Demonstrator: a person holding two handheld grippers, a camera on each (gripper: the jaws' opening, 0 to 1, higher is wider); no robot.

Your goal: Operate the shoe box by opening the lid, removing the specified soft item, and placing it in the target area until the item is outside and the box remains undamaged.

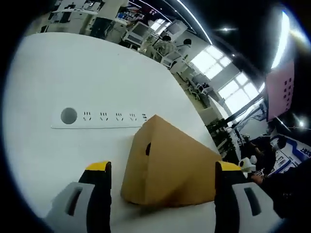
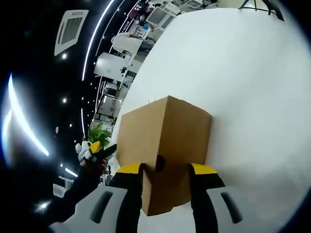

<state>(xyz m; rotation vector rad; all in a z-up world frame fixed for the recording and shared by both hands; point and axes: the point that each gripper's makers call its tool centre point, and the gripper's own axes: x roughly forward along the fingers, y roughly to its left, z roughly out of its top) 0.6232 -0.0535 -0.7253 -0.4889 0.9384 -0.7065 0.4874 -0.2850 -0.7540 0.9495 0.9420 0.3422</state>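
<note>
A closed brown cardboard shoe box [image 1: 165,165] lies on the white table [image 1: 73,73], with a small dark finger hole in its near end. My left gripper [image 1: 163,170] is open wide, its yellow-tipped fingers [image 1: 98,167] standing on either side of the box without touching it. In the right gripper view the same box [image 2: 165,131] rises in front of me. My right gripper [image 2: 165,170] is closed in on the box's near end, one jaw against each side, just around its finger hole.
A white power strip [image 1: 97,117] lies on the table behind the box. The table [image 2: 252,87] stretches wide and bare to the right of the box. Desks, monitors and bright windows stand beyond the table's far edge, and a green plant [image 2: 99,132].
</note>
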